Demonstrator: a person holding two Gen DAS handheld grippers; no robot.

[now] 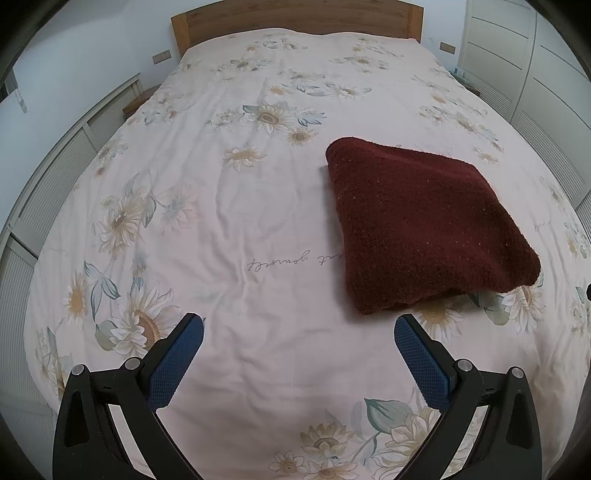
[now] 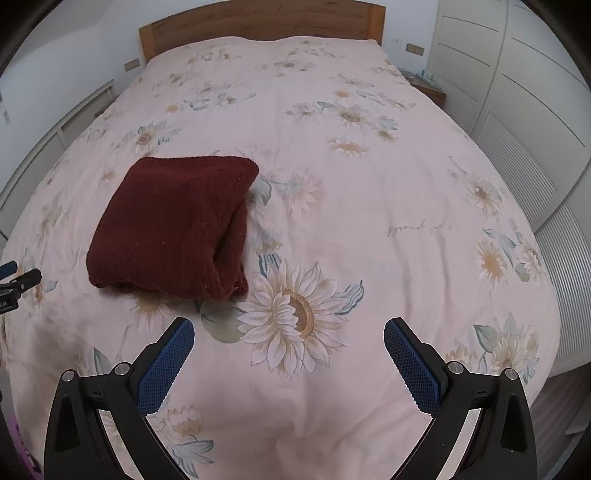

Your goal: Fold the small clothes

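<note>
Folded maroon knit [image 1: 424,225] beside upside-down cursive, "yourself" [image 1: 280,263].

Both views: dim, flat, cool indoor light. Soft shadows only, no glare. Strong fisheye bending at edges; black vignette in corners. Focus mildly soft throughout.

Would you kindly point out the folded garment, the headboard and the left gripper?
folded red garment [image 1: 424,221], left wrist view, middle of top layer.
wooden headboard [image 1: 295,18], left wrist view, centre of panel.
left gripper [image 1: 298,328], left wrist view, midway between fingertips.
</note>
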